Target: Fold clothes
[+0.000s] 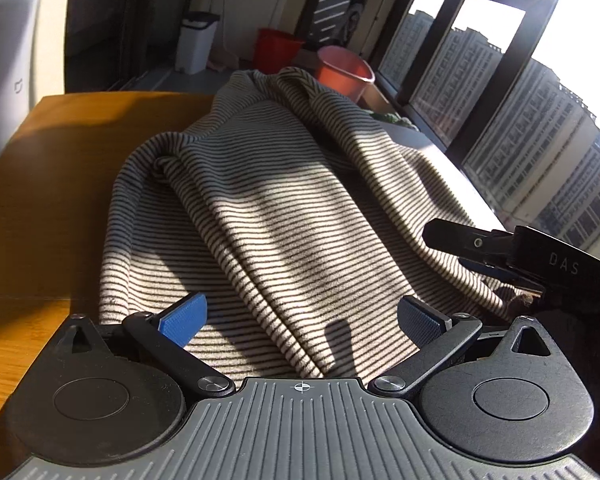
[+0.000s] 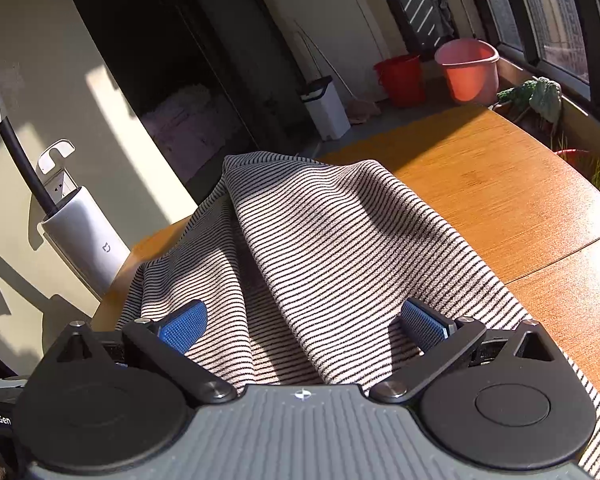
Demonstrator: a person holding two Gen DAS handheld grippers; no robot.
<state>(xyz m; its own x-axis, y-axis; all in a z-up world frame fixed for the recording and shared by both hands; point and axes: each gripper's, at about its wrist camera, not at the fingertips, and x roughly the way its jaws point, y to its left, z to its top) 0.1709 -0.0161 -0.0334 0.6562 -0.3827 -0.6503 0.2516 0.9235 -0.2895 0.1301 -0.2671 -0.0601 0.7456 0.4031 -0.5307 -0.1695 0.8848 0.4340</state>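
Note:
A cream garment with thin dark stripes (image 1: 268, 200) lies rumpled on the wooden table (image 1: 60, 184), with long folds running away from me. My left gripper (image 1: 302, 322) hovers open just above its near edge, blue pads spread wide, nothing between them. In the right wrist view the same striped garment (image 2: 320, 248) spreads across the table (image 2: 520, 200), and my right gripper (image 2: 304, 326) is open over a raised fold near its hem. The right gripper's black body (image 1: 540, 264) shows at the right edge of the left wrist view, beside the cloth.
Beyond the table stand a pink bucket (image 2: 468, 70), a red bucket (image 2: 400, 78) and a white bin (image 2: 326, 110). A white appliance (image 2: 84, 236) leans at the left wall. Plants (image 2: 536, 94) and tall windows (image 1: 500, 100) line the right side.

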